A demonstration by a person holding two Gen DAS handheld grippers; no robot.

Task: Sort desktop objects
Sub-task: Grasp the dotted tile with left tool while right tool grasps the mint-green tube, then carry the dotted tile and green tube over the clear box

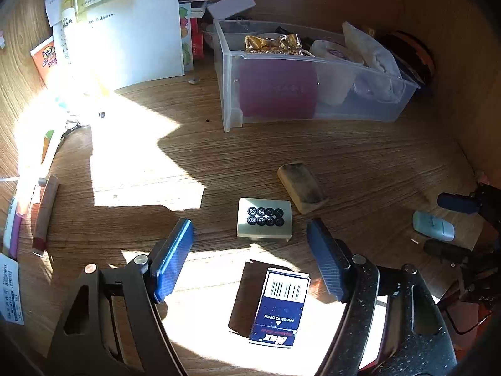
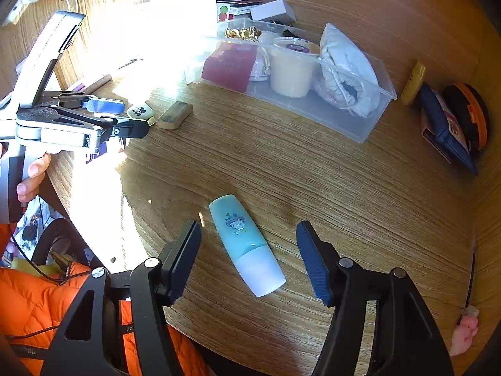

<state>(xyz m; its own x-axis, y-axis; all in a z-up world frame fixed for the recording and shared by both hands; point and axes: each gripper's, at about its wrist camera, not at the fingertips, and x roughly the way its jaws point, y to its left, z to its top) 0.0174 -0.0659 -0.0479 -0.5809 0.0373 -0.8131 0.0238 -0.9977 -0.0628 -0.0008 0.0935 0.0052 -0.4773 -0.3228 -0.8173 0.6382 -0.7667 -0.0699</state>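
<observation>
One blue box (image 1: 277, 307) reads "MAX", "PRESS TO OPEN", w/ barcode.

The worktop (image 1: 360, 156) is showing brown wood grain, bleaching white where sunlight is falling. The left tool (image 1: 250, 257) is wearing blue textured pads on black arms. Between its fingers, the staple box (image 1: 278, 307) is showing dark blue with a white barcode panel and white lettering. Just ahead of it, a cream tile (image 1: 264, 222) is carrying eight black rings in two rows; beside that, a tan eraser (image 1: 302, 186) is looking smudged grey. Between the right tool's (image 2: 249, 258) blue pads, a light blue tube (image 2: 245, 242) is fading to a white cap and bearing a small cartoon print. Behind the right tool, an orange quilted jacket (image 2: 28, 300) is showing.
</observation>
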